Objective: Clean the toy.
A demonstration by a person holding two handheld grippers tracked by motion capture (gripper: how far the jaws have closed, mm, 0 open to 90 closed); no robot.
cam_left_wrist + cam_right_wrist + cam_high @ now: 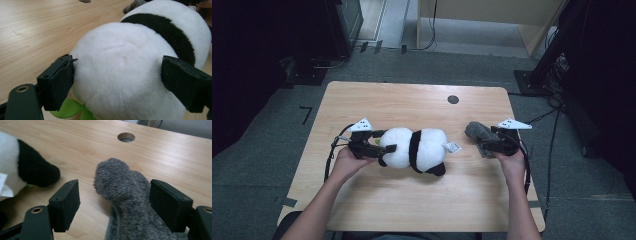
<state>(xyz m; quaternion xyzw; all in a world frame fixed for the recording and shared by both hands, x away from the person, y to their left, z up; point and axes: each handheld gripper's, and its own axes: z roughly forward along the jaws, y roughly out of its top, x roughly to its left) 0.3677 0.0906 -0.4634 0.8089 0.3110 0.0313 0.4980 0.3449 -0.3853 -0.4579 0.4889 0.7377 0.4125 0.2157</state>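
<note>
- High view: the plush panda lies mid-table, nearer the front edge; the left gripper is at its head end. The grey sock lies toward the right edge, at the right gripper.
- Left gripper view: jaws spread around the panda's head, the left pad touching fur. It looks soft, light and squashy; pinch deep.
- Right gripper view: jaws spread, the sock between them and against the right pad. It looks limp, so take a bunched fold.

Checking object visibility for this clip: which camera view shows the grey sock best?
The right gripper view: the grey sock lies large between that gripper's open jaws. The high view shows it small at the right gripper. The left gripper view catches a grey scrap at its top edge.
</note>
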